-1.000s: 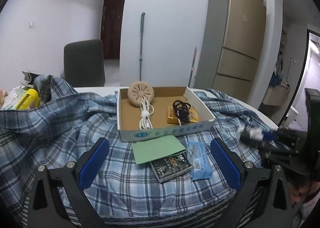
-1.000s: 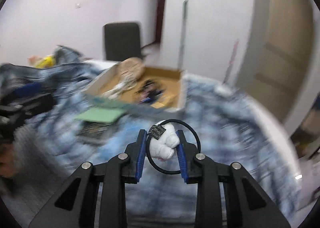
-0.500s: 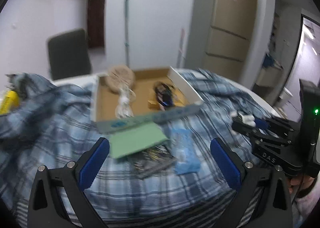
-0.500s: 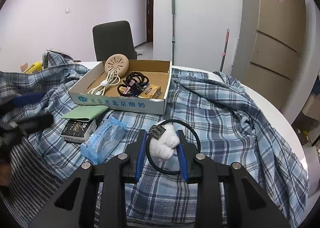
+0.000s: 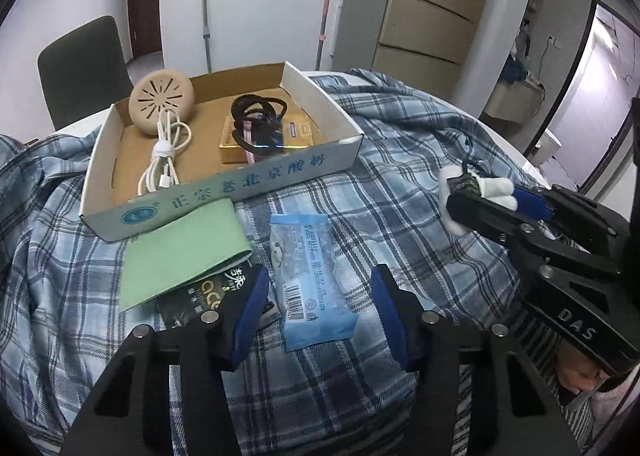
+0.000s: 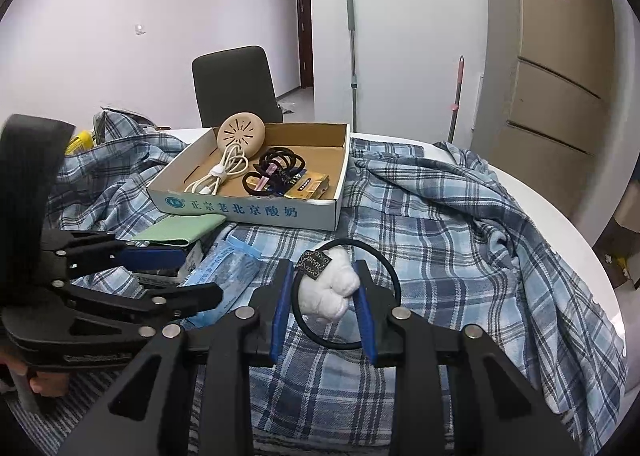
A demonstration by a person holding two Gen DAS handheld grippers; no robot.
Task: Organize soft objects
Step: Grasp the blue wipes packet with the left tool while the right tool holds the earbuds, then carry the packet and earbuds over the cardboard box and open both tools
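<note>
A pale blue tissue packet lies on the plaid shirt, and it lies between the two pads of my left gripper. Those jaws are closing, but a gap still shows on each side of the packet. My right gripper is shut on a white plush hair tie with a black elastic loop, held just above the shirt. The left wrist view shows the same hair tie at the right. From the right wrist view, the left gripper sits low at the left over the packet.
An open cardboard tray behind the packet holds a beige round device, a white cable, black hair ties and a gold packet. A green cloth and a black packet lie left of the tissue packet. A dark chair stands beyond the table.
My left gripper has dropped and moved in over the blue packet, and its jaws have narrowed from wide open. The right gripper has kept its grip on the hair tie and barely shifted.
</note>
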